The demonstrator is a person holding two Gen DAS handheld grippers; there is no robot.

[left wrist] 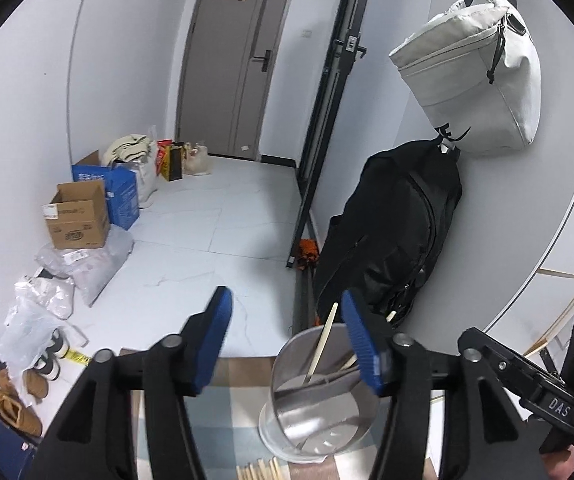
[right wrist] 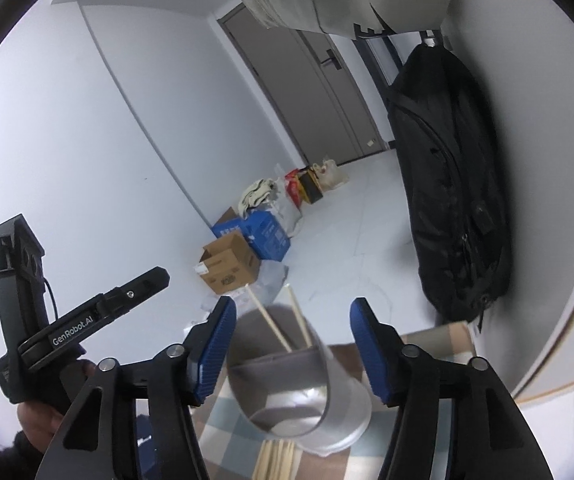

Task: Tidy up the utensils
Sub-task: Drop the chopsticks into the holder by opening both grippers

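Shiny round metal canister (right wrist: 299,384) is sitting on the checked cloth surface (right wrist: 223,424), holding wooden chopsticks (right wrist: 271,326); more are lying loose (right wrist: 277,460) beside it. Both grippers' blue ribbed fingers (right wrist: 215,346) are gaping, holding nothing; black bag (right wrist: 453,184) is hanging behind.

Close wrist views, shared holder (left wrist: 319,392)

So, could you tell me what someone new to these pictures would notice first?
Probably the shiny metal holder on the checked cloth, with two wooden chopsticks standing in it and more chopsticks lying loose at its base. The open right gripper frames it with blue pads. Beyond, a black bag and pale tote hang on the wall.
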